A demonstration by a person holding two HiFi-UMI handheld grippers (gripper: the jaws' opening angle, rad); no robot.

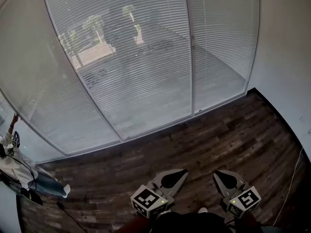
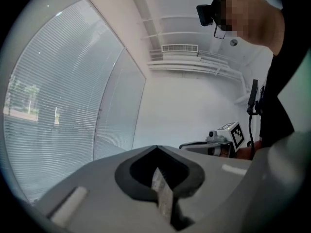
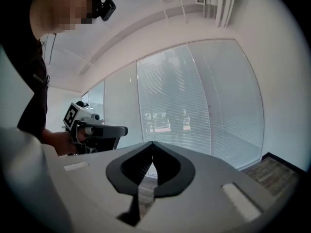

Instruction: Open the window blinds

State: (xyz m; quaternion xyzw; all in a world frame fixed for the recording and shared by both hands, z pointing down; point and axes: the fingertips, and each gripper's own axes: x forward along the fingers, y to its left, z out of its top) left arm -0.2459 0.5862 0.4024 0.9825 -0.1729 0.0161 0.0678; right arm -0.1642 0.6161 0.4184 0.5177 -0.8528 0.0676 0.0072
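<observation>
White slatted blinds [image 1: 141,57] hang lowered over the tall glass panes, with trees and pavement showing dimly through them. They also show in the left gripper view as blinds [image 2: 58,106] and in the right gripper view as blinds [image 3: 175,106]. My left gripper [image 1: 183,171] and right gripper [image 1: 217,173] are low at the picture's bottom, well back from the window, over the wooden floor. Both point level toward the glass. The left gripper [image 2: 156,147] has its jaws together with nothing between them. The right gripper [image 3: 152,143] is likewise shut and empty.
Dark wood floor [image 1: 204,140] runs from me to the window's foot. A white wall [image 1: 286,57] closes the right side, with a thin cable [image 1: 291,178] beside it. A person [image 1: 14,164] is at the far left by the glass.
</observation>
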